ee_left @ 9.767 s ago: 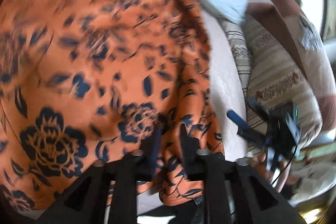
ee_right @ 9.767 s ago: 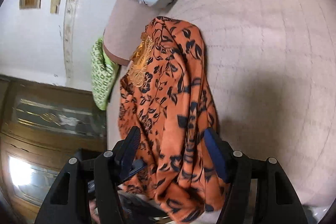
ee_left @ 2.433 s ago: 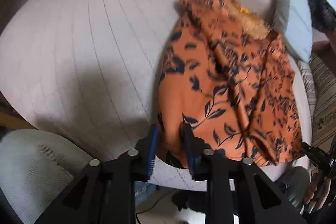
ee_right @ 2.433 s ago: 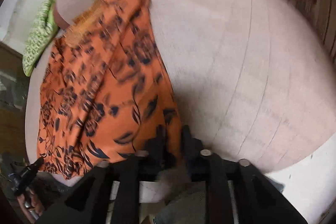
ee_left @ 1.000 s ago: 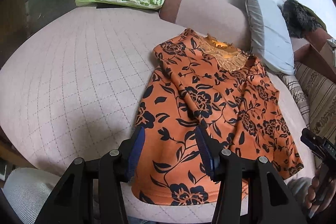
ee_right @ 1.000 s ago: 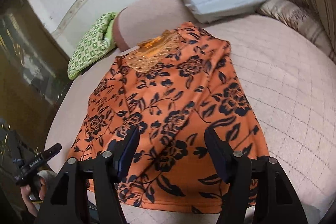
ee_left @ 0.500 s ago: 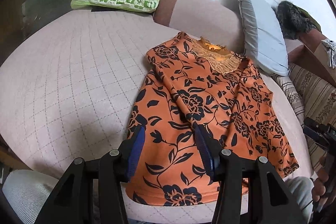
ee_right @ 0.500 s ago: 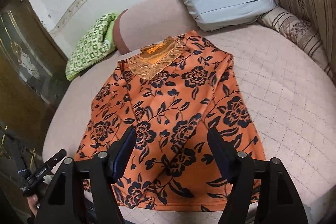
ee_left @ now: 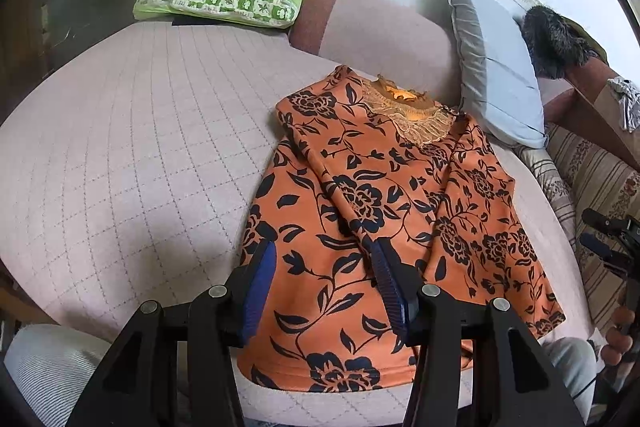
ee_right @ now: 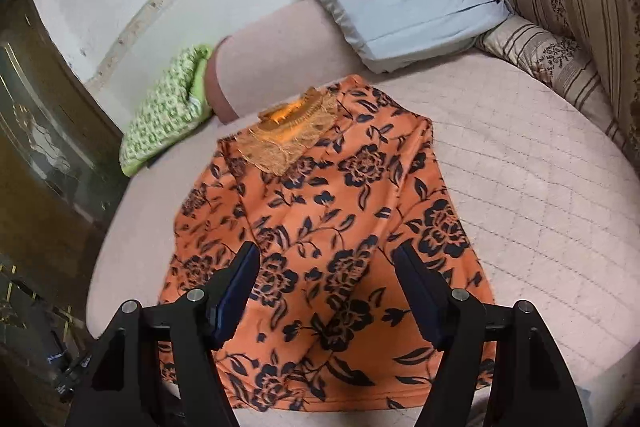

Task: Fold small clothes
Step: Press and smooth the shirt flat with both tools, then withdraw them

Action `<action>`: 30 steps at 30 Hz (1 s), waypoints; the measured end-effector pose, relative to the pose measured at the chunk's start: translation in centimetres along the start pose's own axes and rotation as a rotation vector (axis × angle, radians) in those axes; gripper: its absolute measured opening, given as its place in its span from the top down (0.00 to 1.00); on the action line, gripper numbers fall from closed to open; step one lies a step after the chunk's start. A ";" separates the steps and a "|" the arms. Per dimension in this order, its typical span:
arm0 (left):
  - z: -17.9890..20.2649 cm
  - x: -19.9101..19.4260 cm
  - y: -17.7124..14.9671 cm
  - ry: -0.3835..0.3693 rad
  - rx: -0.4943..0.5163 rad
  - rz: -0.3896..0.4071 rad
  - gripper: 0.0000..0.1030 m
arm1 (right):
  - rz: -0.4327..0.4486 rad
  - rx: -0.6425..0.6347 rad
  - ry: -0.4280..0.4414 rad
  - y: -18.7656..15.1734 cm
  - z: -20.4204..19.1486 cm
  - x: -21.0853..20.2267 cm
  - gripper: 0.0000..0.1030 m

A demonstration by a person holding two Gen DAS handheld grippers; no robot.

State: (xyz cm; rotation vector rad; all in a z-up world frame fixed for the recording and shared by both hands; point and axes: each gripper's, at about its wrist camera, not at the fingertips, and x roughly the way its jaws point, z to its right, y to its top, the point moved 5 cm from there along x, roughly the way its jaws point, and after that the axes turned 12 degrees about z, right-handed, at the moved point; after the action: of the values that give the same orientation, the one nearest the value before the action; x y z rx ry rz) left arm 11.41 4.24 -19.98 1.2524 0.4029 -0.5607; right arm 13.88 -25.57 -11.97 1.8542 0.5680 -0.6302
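Left wrist view: both the left gripper (ee_left: 324, 285) and right gripper (ee_right: 326, 291) now hover spread and empty, having released the orange black-flowered top (ee_left: 384, 227), which lies flat on the pink quilted bed (ee_left: 120, 155), ready for folding.

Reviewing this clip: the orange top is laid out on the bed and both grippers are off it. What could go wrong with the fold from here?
1. The orange top's hem lies at the bed's near edge; a tug toward the person could slide it off.
2. The sleeve folded across the front could slip out when a side is lifted, spoiling the fold.
3. The left gripper and right gripper hover open above thin fabric; a pinch might catch the bed cover too.
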 end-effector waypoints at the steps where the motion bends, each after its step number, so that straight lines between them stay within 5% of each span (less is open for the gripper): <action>1: 0.0 0.0 0.0 -0.001 0.003 0.000 0.52 | -0.007 -0.003 0.002 0.0 0.0 0.1 0.31; 14: 0.6 0.6 0.1 0.003 0.028 -0.004 0.52 | -0.036 0.076 0.071 0.0 1.2 1.6 0.31; 30: 1.0 1.1 -0.3 0.014 0.062 -0.003 0.52 | -0.065 0.031 0.052 -2.1 2.1 2.9 0.31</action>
State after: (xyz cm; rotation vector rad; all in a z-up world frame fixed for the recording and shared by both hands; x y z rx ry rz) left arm 12.08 3.00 -20.55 1.3154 0.4016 -0.5711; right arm 14.34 -26.57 -16.00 1.8922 0.6583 -0.6380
